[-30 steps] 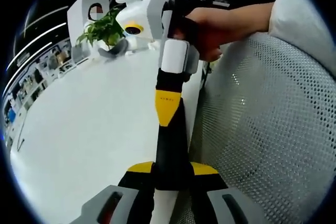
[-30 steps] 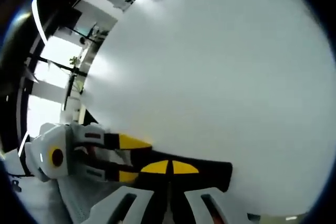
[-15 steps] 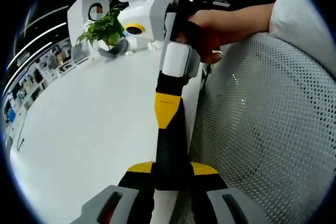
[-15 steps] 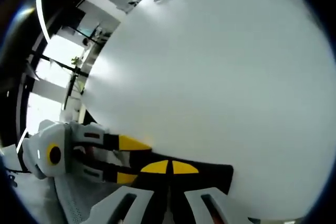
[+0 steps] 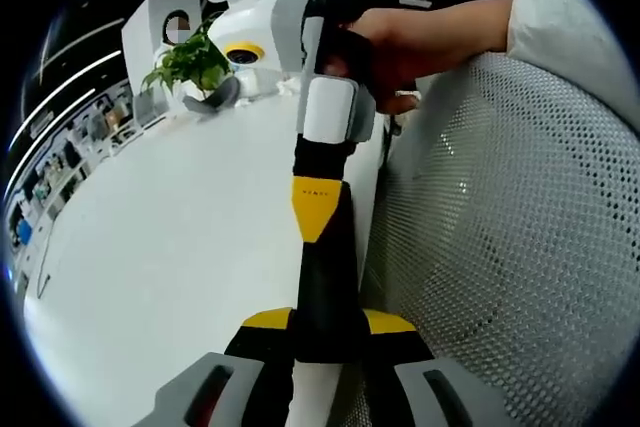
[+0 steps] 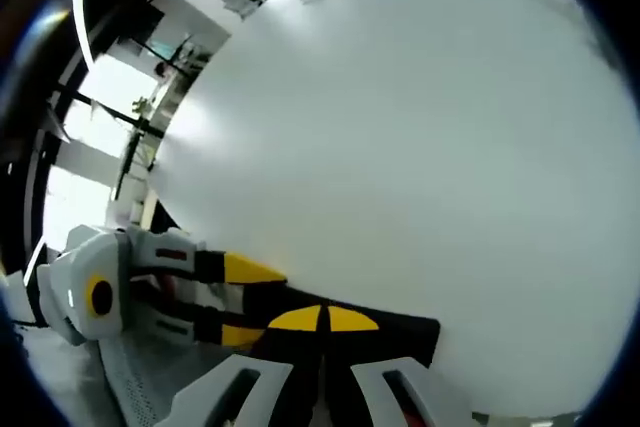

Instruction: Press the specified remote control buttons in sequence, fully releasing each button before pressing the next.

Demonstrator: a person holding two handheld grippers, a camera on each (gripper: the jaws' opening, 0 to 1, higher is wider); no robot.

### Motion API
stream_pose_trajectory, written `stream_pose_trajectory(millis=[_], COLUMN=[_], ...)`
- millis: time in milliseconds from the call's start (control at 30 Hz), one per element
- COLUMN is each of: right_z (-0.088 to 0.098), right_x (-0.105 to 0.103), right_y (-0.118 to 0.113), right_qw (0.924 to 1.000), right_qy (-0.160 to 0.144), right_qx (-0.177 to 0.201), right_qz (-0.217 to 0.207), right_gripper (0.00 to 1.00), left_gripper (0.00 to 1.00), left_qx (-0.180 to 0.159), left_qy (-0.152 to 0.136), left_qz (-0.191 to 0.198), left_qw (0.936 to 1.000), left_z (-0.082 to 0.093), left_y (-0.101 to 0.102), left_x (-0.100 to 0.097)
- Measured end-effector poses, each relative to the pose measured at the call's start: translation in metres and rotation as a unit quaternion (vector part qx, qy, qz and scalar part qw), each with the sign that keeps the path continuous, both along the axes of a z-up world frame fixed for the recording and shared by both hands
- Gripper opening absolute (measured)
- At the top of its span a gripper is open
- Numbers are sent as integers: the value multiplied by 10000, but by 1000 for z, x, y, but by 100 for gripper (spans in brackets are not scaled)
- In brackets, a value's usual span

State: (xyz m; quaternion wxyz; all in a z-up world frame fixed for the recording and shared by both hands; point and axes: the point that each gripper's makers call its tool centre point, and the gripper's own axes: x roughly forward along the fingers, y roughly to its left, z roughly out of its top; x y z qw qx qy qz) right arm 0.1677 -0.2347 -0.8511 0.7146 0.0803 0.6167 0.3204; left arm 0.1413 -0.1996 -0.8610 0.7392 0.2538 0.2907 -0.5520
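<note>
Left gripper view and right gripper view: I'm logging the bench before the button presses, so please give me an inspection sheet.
Surface: white table, bare and glossy.
Job's things: black remote, held off the table edge; buttons too dark to tell.
Clutter: plant at the table's far end.
Grippers: left gripper clamps the remote; right gripper, held by a hand, has its jaws together, tip on the remote.
Cables: thin dark line near the table's far edge, cannot tell what it is.
Surroundings: white mesh chair beside the table; shelves and windows beyond.
</note>
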Motion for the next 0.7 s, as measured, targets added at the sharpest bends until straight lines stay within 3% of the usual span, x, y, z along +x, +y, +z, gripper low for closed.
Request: stream_pose_trajectory(millis=[100, 267, 367, 700], right_z=[2, 3, -1, 0], right_x=[3, -9, -14, -13], right_y=[-4, 1, 0, 2], right_qw=[9999, 9995, 9995, 9996], right_qy=[-32, 285, 276, 105], right_qx=[12, 107, -120, -173], right_qz=[-158, -77, 112, 219], right_gripper=[0, 0, 0, 0], left_gripper=[24, 24, 24, 24], left_qx=[-11, -14, -22, -27], left_qy=[13, 20, 26, 21], left_qz=[13, 26, 37, 44], left_qw=[10000, 10000, 10000, 10000], left_z=[0, 1, 0, 1], left_y=[0, 0, 0, 0], left_x=[0, -1, -1, -2])
